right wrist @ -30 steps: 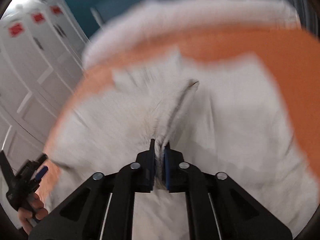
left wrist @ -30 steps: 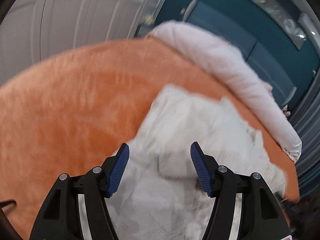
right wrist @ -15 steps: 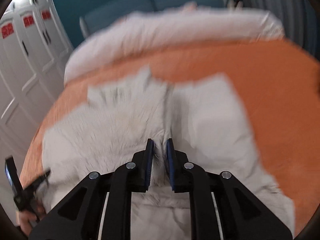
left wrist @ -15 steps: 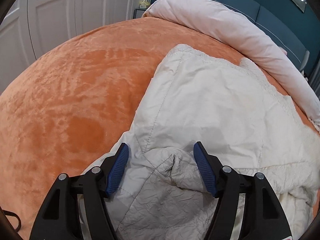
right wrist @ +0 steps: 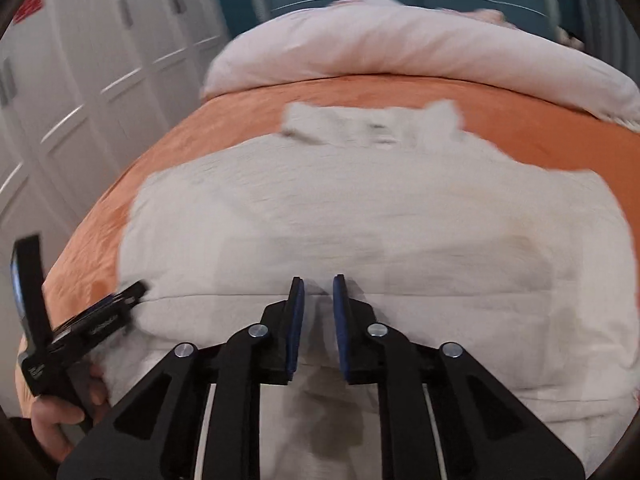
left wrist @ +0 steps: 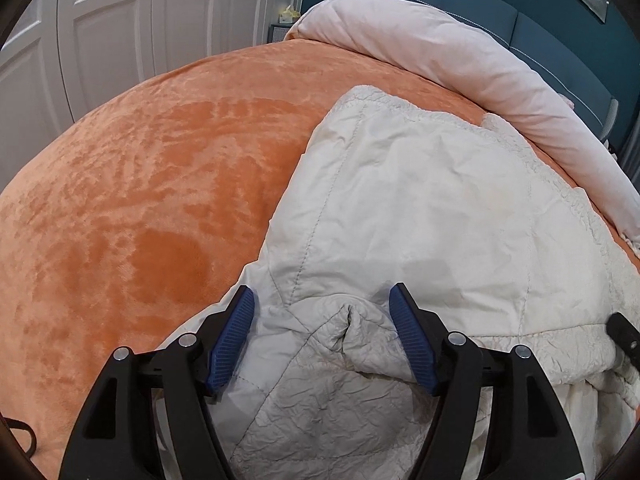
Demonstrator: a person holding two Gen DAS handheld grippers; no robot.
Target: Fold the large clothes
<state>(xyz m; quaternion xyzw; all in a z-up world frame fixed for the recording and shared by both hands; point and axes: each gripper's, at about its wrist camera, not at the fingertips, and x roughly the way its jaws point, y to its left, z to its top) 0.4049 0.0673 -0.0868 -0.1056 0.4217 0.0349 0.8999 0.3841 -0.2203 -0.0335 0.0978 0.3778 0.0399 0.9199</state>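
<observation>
2 claws over the cream jacket (left wrist: 420, 208) on the orange bed (left wrist: 140, 200): left claw (left wrist: 322, 336) spread wide, right claw (right wrist: 318, 320) slightly parted, neither gripping.

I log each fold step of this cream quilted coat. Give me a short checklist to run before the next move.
1. Cream quilted coat lies on the orange plush bedspread: ok.
2. Left gripper open, fabric between its jaws unpinched; they have just been opening: ok.
3. Right gripper nearly shut, fabric between; whether pinched: cannot tell.
4. Pale pink rolled duvet clear of coat: ok.
5. Folded edge even: cannot tell, right view is blurred.
</observation>
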